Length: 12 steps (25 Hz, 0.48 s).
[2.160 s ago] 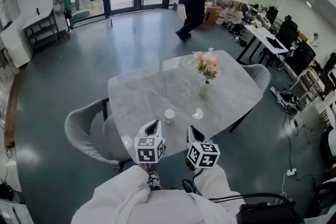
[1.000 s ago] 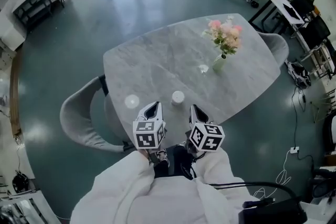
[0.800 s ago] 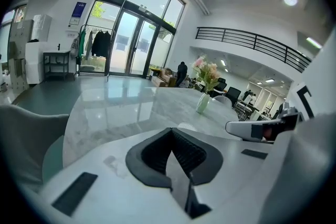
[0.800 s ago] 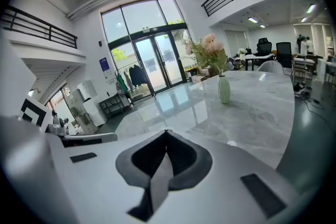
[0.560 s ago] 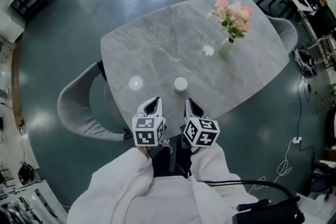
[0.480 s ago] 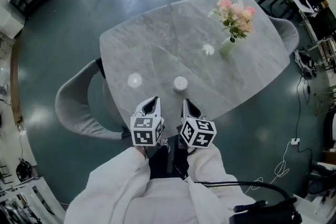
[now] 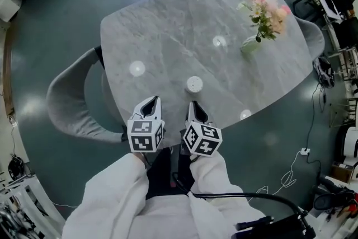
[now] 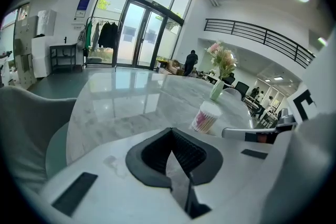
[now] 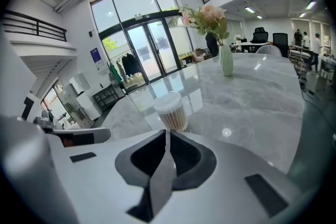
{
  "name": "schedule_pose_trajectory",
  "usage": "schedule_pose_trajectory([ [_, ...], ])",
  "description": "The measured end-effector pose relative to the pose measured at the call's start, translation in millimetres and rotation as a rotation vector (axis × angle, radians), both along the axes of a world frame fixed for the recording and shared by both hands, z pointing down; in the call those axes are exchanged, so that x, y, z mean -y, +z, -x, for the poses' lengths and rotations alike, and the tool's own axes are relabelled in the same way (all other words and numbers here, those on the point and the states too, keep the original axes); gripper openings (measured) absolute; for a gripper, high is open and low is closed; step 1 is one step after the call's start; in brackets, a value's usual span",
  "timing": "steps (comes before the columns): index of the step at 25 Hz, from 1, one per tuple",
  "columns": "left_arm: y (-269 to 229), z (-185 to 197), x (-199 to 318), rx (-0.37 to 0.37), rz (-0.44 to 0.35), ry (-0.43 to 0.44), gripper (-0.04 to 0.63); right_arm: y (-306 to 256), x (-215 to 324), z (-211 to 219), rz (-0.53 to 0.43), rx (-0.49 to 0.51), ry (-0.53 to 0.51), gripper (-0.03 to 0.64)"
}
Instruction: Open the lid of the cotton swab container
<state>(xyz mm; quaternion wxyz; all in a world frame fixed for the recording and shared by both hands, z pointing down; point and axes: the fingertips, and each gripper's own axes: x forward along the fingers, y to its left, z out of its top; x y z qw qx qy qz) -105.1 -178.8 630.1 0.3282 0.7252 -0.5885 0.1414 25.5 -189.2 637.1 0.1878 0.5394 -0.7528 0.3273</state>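
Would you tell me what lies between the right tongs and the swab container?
Only a short strip of bare table separates the right tongs from the container, as the head view shows.

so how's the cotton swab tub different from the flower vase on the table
The cotton swab tub is short and wide, with see-through sides and a white lid shut on top. The vase is slim, pale green and open, holding pink flowers. The tub stands by the table's near edge, while the vase stands farther off, toward the right. Both stand upright on the grey marble top.
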Motion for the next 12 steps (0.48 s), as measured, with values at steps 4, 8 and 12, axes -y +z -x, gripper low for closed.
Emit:
schedule_pose_trajectory([
  [4,11,8,-2,-0.006,0.02,-0.017,0.007,8,3,4,0.012,-0.025,-0.002,0.102],
  [8,14,11,-1,-0.014,0.022,-0.028,0.008,15,8,10,0.029,-0.052,0.012,0.184],
  [12,16,14,-1,-0.023,0.024,-0.039,0.008,16,16,14,0.025,-0.081,0.055,0.237],
])
